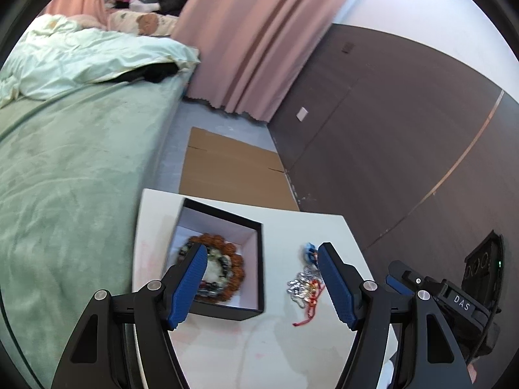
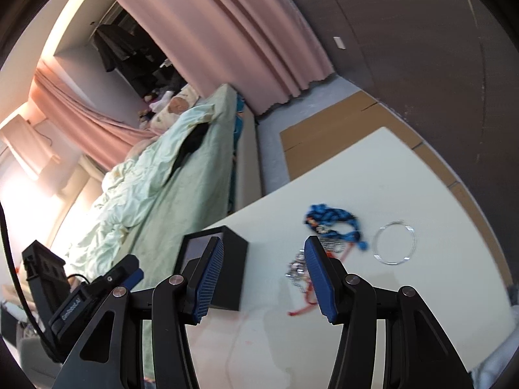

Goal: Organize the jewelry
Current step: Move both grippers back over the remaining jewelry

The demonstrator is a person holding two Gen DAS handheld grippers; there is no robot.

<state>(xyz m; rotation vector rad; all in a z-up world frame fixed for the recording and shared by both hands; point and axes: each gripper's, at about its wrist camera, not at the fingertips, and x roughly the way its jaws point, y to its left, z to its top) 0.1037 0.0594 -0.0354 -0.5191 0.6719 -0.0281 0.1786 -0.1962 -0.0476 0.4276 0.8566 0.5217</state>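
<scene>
A black box with a white inside stands on the white table. Brown and dark bead bracelets lie in it. My left gripper is open and empty above the box's right side. To its right lie a silver chain with red cord and a blue piece. In the right wrist view my right gripper is open and empty above the table, between the box and the pile: blue braided cord, silver chain, red cord, thin silver hoops.
A bed with a green cover runs along the table's left side. Flat cardboard lies on the floor beyond the table. A dark wall and pink curtain stand behind. The right gripper's body is at the left wrist view's right edge.
</scene>
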